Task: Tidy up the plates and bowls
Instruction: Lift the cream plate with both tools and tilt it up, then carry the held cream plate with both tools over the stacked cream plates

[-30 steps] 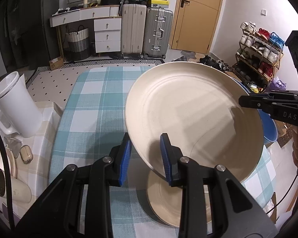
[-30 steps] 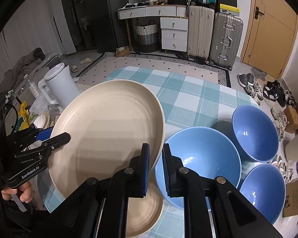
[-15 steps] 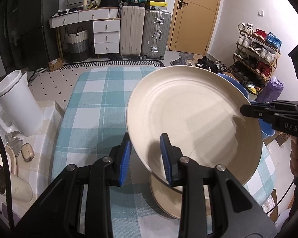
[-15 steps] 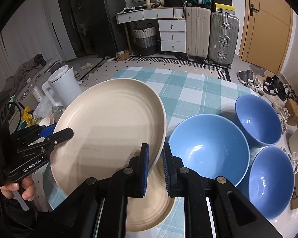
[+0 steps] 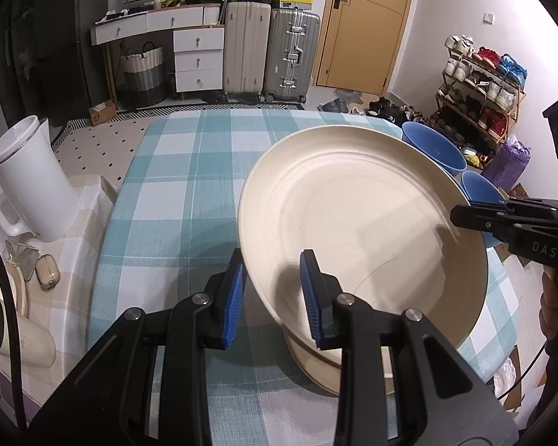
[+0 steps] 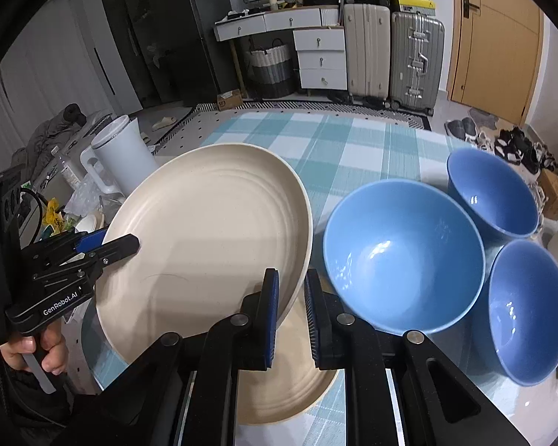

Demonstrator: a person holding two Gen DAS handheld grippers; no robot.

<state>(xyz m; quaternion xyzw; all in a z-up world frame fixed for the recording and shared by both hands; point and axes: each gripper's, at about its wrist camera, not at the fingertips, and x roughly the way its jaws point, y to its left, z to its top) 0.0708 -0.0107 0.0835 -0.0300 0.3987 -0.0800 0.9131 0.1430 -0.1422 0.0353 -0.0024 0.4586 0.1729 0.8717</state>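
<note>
Altogether two cream plates (image 6: 204,230) and three blue bowls (image 6: 401,256) show, both grippers' jaws clamped on the upper plate.

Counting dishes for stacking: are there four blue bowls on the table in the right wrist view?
No, only three blue bowls show: a large one and two smaller.
</note>
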